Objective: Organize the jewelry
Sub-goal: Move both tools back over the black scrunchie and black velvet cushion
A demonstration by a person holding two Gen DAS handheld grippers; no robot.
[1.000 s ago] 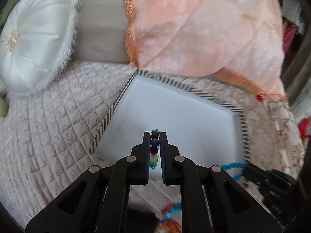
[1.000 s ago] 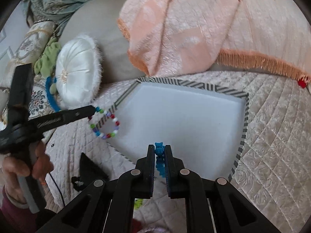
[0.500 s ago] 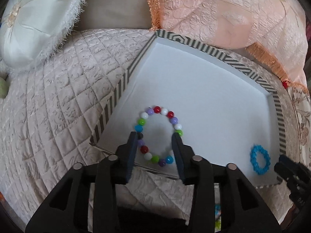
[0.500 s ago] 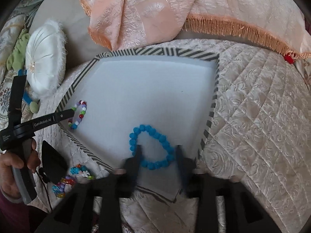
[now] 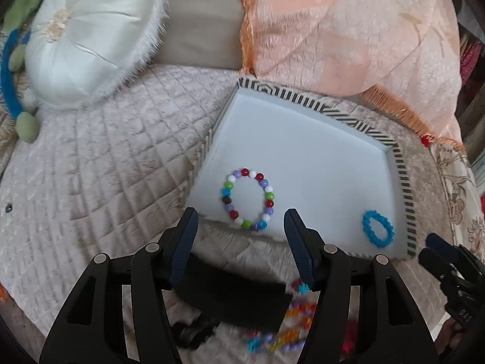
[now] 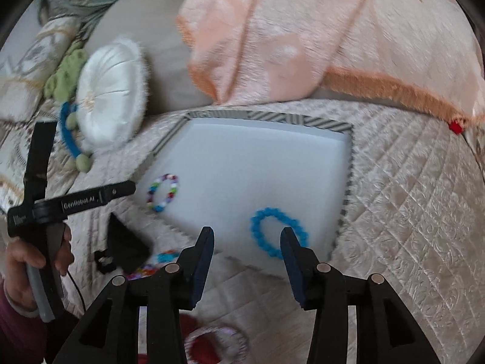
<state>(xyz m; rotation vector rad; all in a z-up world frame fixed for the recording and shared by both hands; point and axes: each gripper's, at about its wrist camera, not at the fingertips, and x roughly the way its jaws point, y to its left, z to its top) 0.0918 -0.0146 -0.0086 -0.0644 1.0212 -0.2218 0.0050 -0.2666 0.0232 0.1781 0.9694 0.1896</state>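
Observation:
A white tray with a striped rim (image 5: 401, 170) (image 6: 272, 119) lies on the quilted cover. A multicolour bead bracelet (image 5: 248, 199) (image 6: 162, 192) lies in its near left corner. A blue bead bracelet (image 5: 377, 232) (image 6: 277, 236) lies in its near right part. My left gripper (image 5: 241, 224) is open and empty, just short of the multicolour bracelet. My right gripper (image 6: 247, 244) is open and empty, just short of the blue bracelet. More loose bead jewelry (image 5: 288, 327) (image 6: 151, 265) lies on the cover in front of the tray.
A black pouch (image 5: 233, 300) (image 6: 127, 247) lies in front of the tray. A round white cushion (image 5: 91, 33) stands at the back left and a peach blanket (image 5: 348, 30) behind the tray. A red and white item (image 6: 212, 344) lies below my right gripper.
Both grippers let go of their bracelets into the tray, opened wider, and drew back toward me from the tray.

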